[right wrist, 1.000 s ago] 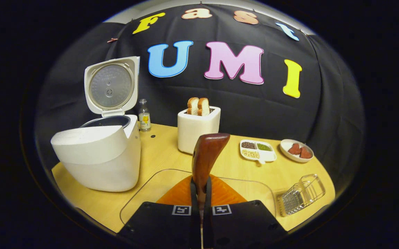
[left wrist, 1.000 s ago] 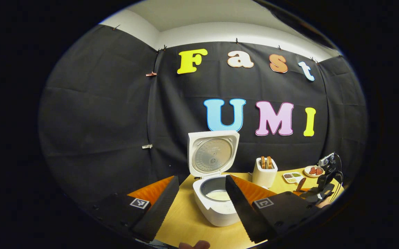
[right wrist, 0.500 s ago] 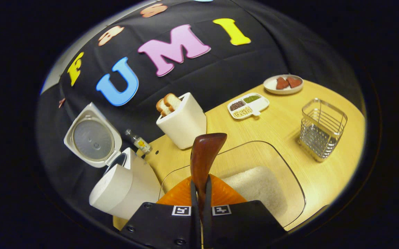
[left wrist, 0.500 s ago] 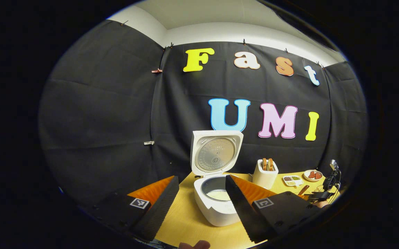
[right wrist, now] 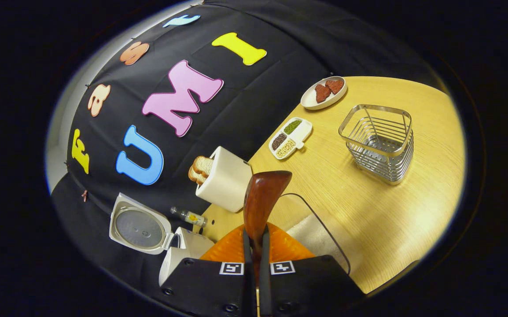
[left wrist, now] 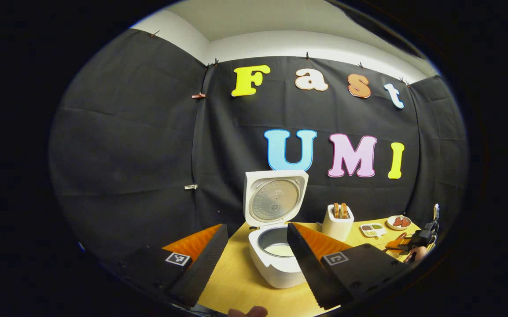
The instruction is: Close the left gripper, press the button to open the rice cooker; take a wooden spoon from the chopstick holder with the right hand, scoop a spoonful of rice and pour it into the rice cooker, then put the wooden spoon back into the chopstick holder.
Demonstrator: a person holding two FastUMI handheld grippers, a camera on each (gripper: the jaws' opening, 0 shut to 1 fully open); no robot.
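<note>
- Left gripper (left wrist: 254,246): fingers spread apart, holding nothing, facing the white rice cooker (left wrist: 276,259), whose lid stands upright and whose inner pot shows pale contents.
- Right gripper (right wrist: 256,246): fingers clamped together on the handle of the dark brown wooden spoon (right wrist: 260,202), whose long axis runs forward and up along the fingers.
- Governing relation: in the right gripper view the square wire-mesh chopstick holder (right wrist: 379,141) lies ahead and to the right, well apart from the spoon tip. Judged: the right hand is nearer to it.
- Clear tray of white rice (right wrist: 320,233): just beneath the spoon.
- Surface: light wooden table (right wrist: 368,211), also bearing a white toaster (right wrist: 225,180).
- Room: black cloth wall.
</note>
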